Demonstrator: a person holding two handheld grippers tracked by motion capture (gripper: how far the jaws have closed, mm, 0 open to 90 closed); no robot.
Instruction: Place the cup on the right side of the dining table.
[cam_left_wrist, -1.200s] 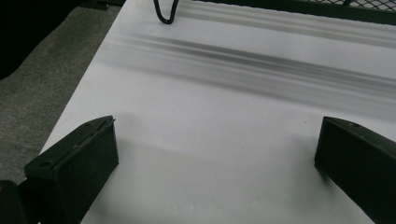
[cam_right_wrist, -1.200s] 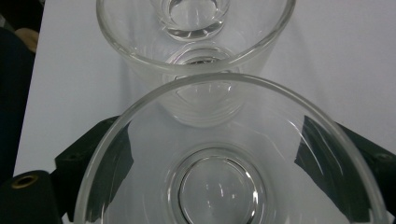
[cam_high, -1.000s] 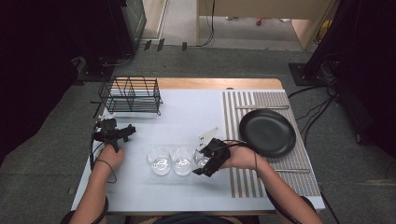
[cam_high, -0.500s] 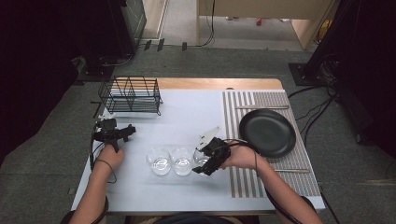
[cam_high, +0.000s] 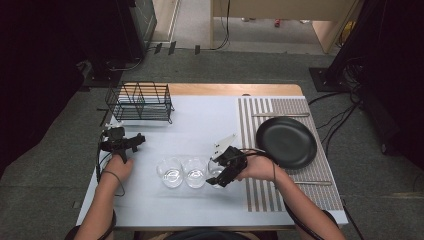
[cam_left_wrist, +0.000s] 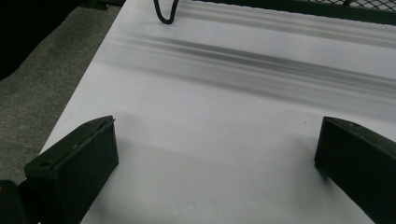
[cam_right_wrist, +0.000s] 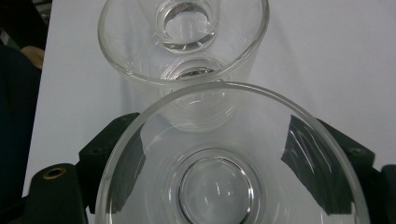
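1. Three clear glasses stand in a row on the white counter (cam_high: 200, 130), near its front edge, and the right gripper (cam_high: 222, 175) is down on the rightmost glass (cam_high: 216, 172).
2. From the right gripper view, that glass (cam_right_wrist: 224, 177) sits squarely between the two black jaws, one on each side of its wall. The jaws have just been closing in, and now they appear pressed against the glass: a grip, as far as I can judge.
3. The middle glass (cam_right_wrist: 187, 42) stands just beyond it, very close, maybe touching; I can't tell which.
4. The left gripper (cam_high: 122, 142) rests off to the left, near the wire rack (cam_high: 140, 102), with its jaws spread wide over bare counter and nothing between them.
5. So the step in hand is the pick-up: the grasp looks made, the lift not yet.
6. Next move, in my view: a straight, steady rise, keeping the glass upright and clear of its neighbour so the row isn't knocked.
7. The rack sits at the far left and the black plate (cam_high: 286, 142) lies on the striped mat (cam_high: 280, 107) to the right; which of them the glass is bound for, I can't say.
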